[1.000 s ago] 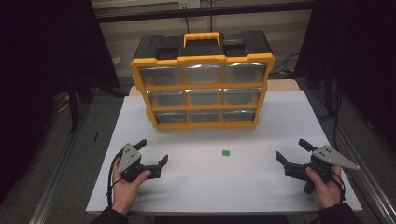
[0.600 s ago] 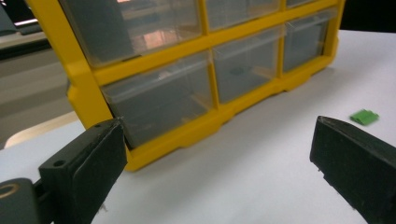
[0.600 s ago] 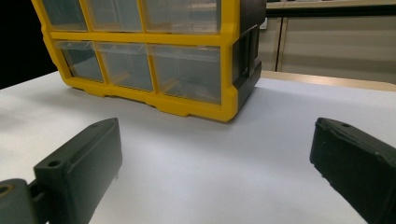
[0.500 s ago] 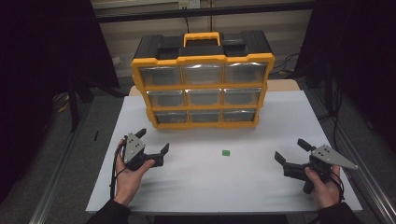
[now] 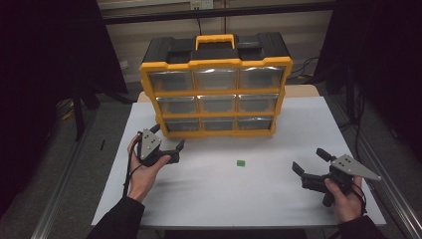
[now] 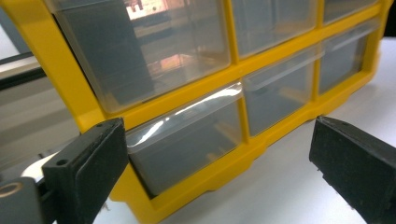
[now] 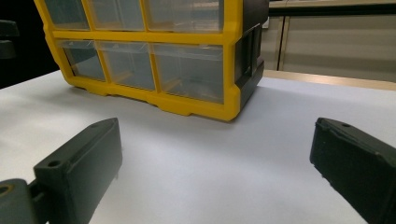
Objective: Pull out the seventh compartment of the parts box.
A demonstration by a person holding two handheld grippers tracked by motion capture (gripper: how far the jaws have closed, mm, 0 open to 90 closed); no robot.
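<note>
Organizer (image 5: 216,87) upright at desk (image 5: 209,199) rear, drawers facing fwd. Left gripper (image 5: 168,149) just off its bottom-left corner, jaws apart, aimed at bottom-left drawer (image 6: 187,140); drawer long axis horizontal, lying straight ahead between jaws. Right gripper (image 5: 309,168) well right of organizer, jaws apart, idle. Count: drawers 9, green chip (image 5: 241,163) 1, grippers 2.

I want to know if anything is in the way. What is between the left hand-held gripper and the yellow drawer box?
Nothing. In the high view, only bare white table separates the left hand-held gripper from the drawer box.
</note>
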